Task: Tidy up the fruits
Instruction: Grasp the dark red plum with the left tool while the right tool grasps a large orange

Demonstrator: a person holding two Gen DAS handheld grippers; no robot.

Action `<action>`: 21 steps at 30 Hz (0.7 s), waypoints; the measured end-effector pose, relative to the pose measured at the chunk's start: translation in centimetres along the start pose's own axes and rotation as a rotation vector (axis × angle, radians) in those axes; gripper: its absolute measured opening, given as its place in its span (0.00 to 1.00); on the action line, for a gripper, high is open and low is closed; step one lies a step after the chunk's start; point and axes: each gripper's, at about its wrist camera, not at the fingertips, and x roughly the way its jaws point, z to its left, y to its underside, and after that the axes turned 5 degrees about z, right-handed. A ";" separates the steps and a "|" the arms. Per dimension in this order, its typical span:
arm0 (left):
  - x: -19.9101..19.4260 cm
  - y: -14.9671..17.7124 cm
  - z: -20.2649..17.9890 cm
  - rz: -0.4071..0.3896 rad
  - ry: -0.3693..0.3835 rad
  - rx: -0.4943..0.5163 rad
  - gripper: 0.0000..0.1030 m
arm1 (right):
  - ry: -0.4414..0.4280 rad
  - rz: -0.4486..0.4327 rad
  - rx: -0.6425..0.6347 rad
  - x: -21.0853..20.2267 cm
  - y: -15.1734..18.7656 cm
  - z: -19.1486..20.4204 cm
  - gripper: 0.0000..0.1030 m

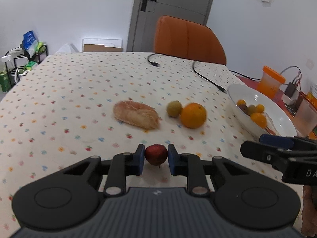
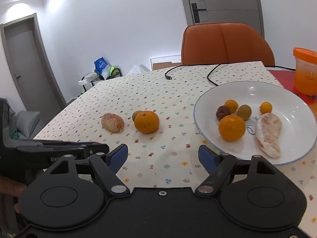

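My left gripper is shut on a small dark red fruit low over the dotted tablecloth; both blue pads press its sides. Farther off lie a peeled pomelo piece, a small green fruit and a big orange touching it. The white plate on the right holds several fruits: an orange, small oranges, a green one, a dark one and a pomelo segment. My right gripper stands open over bare cloth, just left of the plate's near rim, nothing between its fingers.
Two black cables lie at the table's far side, in front of an orange chair. An orange-lidded container stands right of the plate on a red cloth. The left gripper's body shows at the right wrist view's left edge.
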 end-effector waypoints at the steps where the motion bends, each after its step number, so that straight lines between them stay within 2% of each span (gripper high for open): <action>1: -0.1 -0.1 0.3 -0.002 -0.005 -0.003 0.23 | -0.003 0.004 -0.002 0.2 -0.1 0.1 0.73; 21: -0.4 -1.1 4.6 -0.046 -0.086 -0.084 0.23 | -0.048 0.030 -0.068 4.5 -3.0 2.2 0.72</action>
